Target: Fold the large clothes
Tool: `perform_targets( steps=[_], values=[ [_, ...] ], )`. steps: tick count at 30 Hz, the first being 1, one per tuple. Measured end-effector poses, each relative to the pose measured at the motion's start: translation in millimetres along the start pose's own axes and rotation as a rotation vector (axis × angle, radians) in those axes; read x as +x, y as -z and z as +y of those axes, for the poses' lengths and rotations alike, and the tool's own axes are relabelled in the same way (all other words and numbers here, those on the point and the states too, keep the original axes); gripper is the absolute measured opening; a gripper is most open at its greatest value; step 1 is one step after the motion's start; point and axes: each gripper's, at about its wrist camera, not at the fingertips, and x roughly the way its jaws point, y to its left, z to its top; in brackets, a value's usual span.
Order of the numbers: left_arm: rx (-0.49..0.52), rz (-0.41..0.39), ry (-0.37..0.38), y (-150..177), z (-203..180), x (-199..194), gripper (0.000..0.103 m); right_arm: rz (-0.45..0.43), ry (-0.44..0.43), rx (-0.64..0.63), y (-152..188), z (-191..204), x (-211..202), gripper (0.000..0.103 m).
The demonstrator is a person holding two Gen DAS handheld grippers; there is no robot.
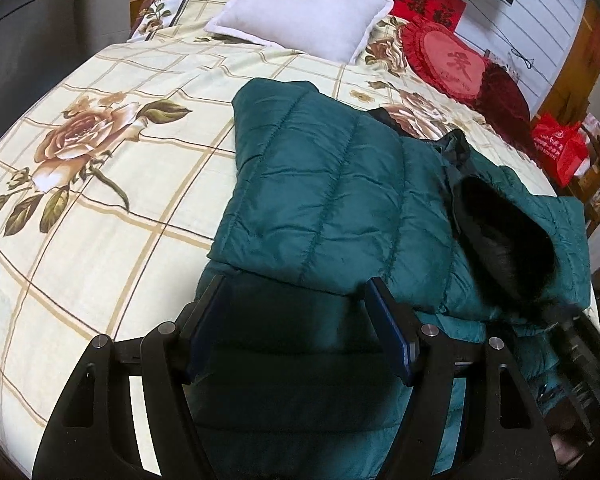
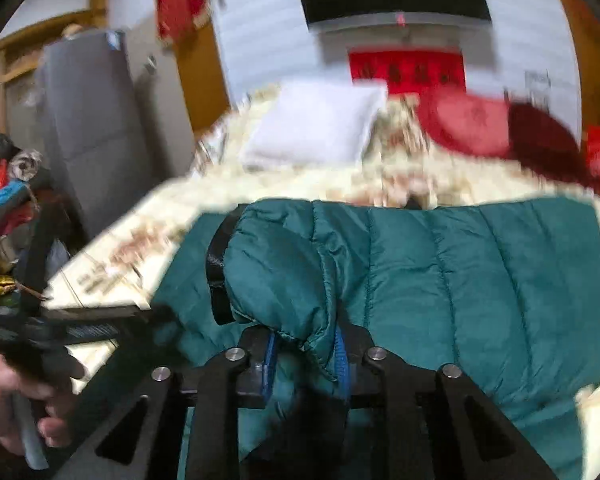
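A dark green quilted puffer jacket (image 1: 332,200) lies partly folded on the floral bed sheet (image 1: 100,184), its black-lined hood (image 1: 500,240) open to the right. My left gripper (image 1: 296,292) is open and empty, its jaws wide apart just above the jacket's near part. In the right wrist view my right gripper (image 2: 306,344) is shut on a bunched fold of the jacket (image 2: 284,264) and holds it raised above the rest of the jacket (image 2: 480,280). The left gripper's body and the hand holding it (image 2: 16,404) show at the lower left there.
A white pillow (image 1: 304,8) and red heart-shaped cushions (image 1: 452,60) lie at the head of the bed. A red bag (image 1: 560,148) and shelves stand off the right edge. A grey upright panel (image 2: 92,120) and clutter (image 2: 4,184) stand left of the bed.
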Motion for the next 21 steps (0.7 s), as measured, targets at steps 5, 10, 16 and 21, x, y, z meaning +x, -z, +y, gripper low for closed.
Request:
perform_targets(
  steps=[5, 10, 16, 21],
  values=[
    [0.007, -0.031, 0.060, -0.5, -5.0, -6.6, 0.070, 0.019, -0.034, 0.033, 3.0, -3.4, -9.2, 0.087],
    [0.058, -0.094, 0.176, -2.3, -30.7, -28.0, 0.070, 0.111, 0.146, 0.027, 7.4, -2.1, -45.3, 0.087],
    [0.211, -0.123, 0.331, -1.4, -85.4, -39.0, 0.070, 0.223, 0.387, -0.074, 38.4, -17.4, -71.9, 0.087],
    [0.289, -0.100, 0.362, -1.6, -121.6, -23.8, 0.070, 0.307, 0.268, 0.013, 73.3, -38.2, -65.8, 0.088]
  ],
)
